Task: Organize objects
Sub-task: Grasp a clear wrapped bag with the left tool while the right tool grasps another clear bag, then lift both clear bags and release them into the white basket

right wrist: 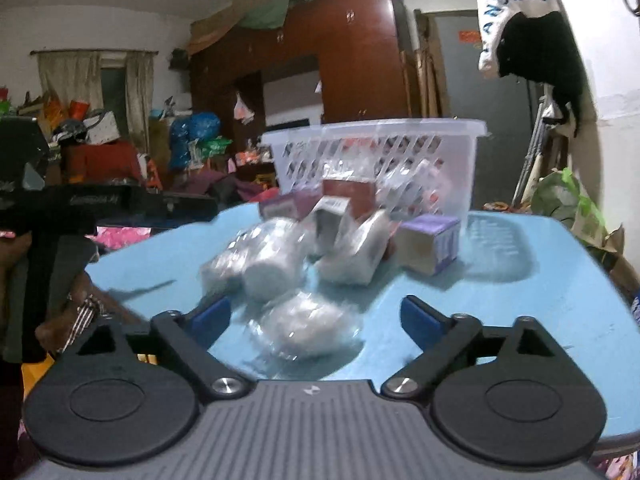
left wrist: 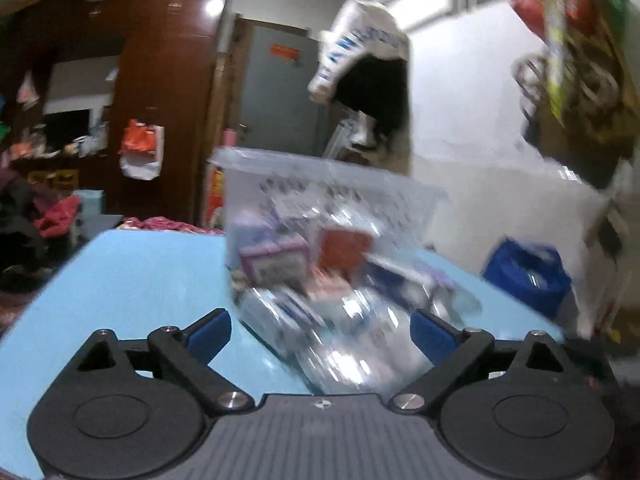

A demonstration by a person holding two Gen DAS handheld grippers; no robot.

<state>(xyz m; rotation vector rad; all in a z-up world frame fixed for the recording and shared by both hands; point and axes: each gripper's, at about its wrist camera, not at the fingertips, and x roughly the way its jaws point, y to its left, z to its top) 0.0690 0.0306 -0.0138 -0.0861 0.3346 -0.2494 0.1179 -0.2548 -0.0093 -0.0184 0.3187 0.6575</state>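
Note:
A clear plastic basket (right wrist: 376,148) stands at the far side of the light blue table (right wrist: 540,300); it also shows in the left wrist view (left wrist: 328,196). In front of it lie several plastic-wrapped white rolls (right wrist: 272,260) and small boxes, among them a purple box (right wrist: 432,244) and a red box (left wrist: 346,246). My right gripper (right wrist: 316,318) is open, its fingers on either side of a wrapped white roll (right wrist: 306,326). My left gripper (left wrist: 320,330) is open, with wrapped packets (left wrist: 352,344) between its blue pads. The left view is blurred.
A blue bag (left wrist: 528,276) sits at the table's right in the left wrist view. The other gripper's black body (right wrist: 100,204) shows at the left in the right wrist view. A brown wardrobe (right wrist: 340,60), a grey door (left wrist: 280,88) and cluttered piles lie beyond.

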